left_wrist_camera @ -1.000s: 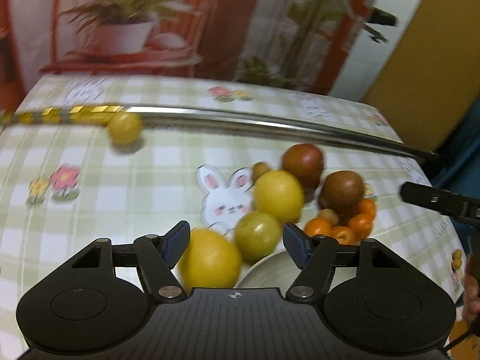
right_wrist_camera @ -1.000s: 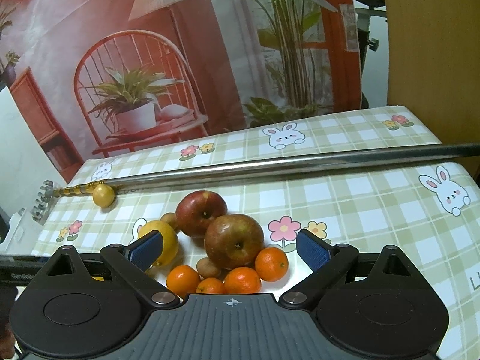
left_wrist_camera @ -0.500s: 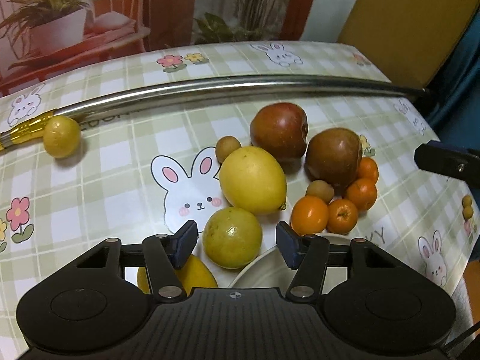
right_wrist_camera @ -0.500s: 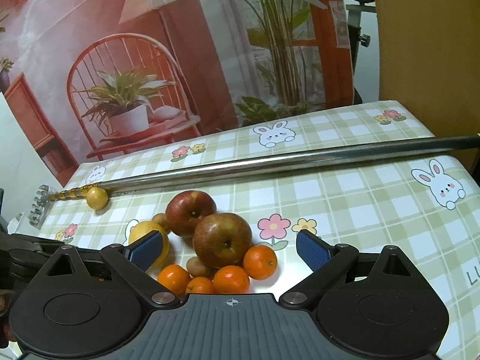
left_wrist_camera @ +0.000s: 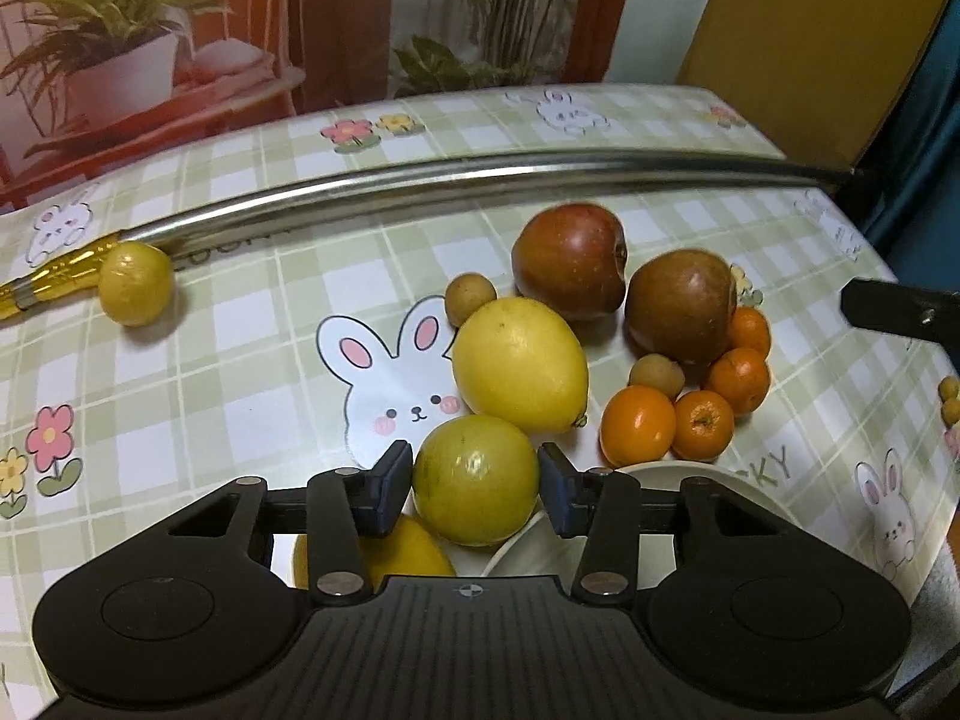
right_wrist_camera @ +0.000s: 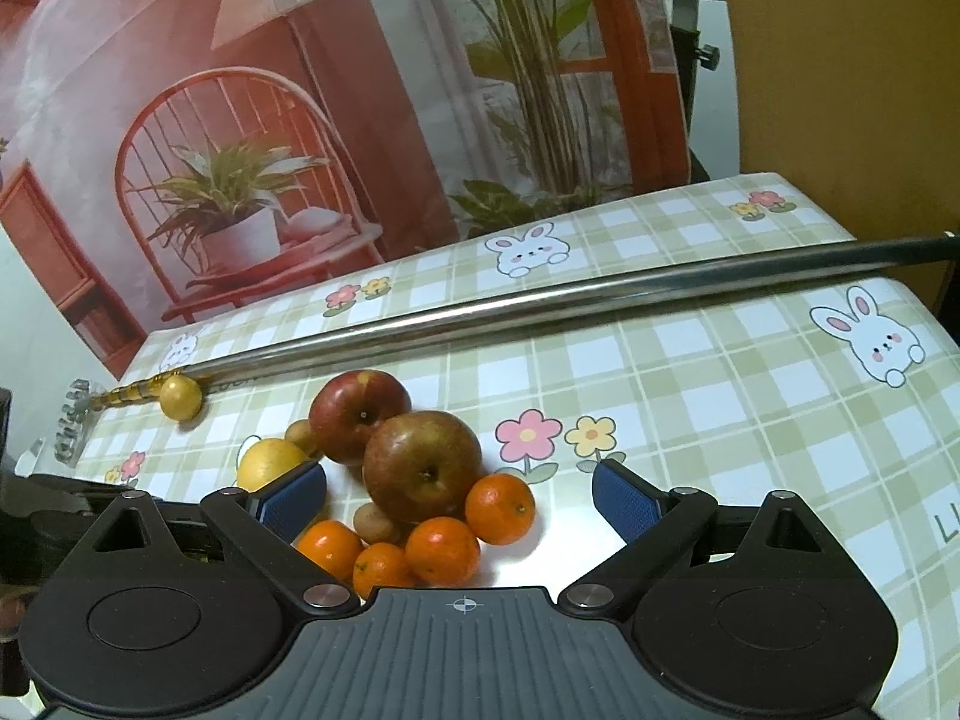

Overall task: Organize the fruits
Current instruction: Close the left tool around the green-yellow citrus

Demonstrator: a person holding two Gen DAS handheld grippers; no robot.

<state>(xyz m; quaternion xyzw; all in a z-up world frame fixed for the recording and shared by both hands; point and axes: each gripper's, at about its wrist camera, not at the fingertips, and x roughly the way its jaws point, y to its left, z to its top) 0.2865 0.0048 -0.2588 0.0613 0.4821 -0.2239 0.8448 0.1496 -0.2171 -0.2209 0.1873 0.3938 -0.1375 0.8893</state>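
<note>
The left gripper has its pads against a greenish-yellow fruit, apparently gripping it, just beside a white bowl that looks empty. The right gripper hangs wide open over the oranges. Sorting seems barely begun: lemon, its long axis running left to right with the nub rightward, and apples sit clustered mid-table; one small yellow fruit lies apart, near the left edge.

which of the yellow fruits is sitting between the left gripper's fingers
The greenish-yellow round fruit, flanked by the left gripper pads. The big lemon lies beyond it, and the small yellow fruit sits far off by the metal rod.
</note>
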